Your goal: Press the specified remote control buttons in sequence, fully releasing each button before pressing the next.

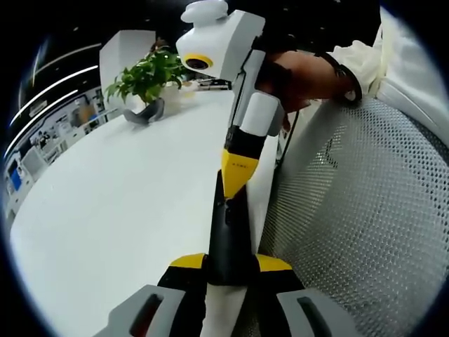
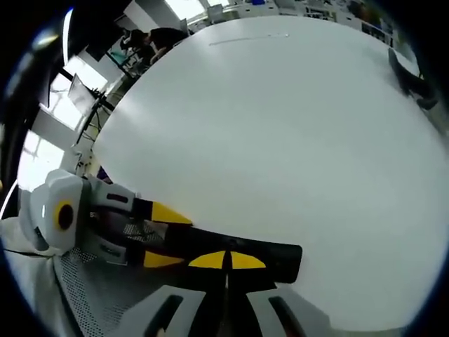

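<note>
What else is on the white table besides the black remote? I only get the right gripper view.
Observer: In the left gripper view, a leafy green plant in a grey pot stands at the far side of the table.
Operator: Who is holding my right gripper?
Observer: A hand wearing a dark wristband holds the right gripper by its handle, next to a white mesh chair.
</note>
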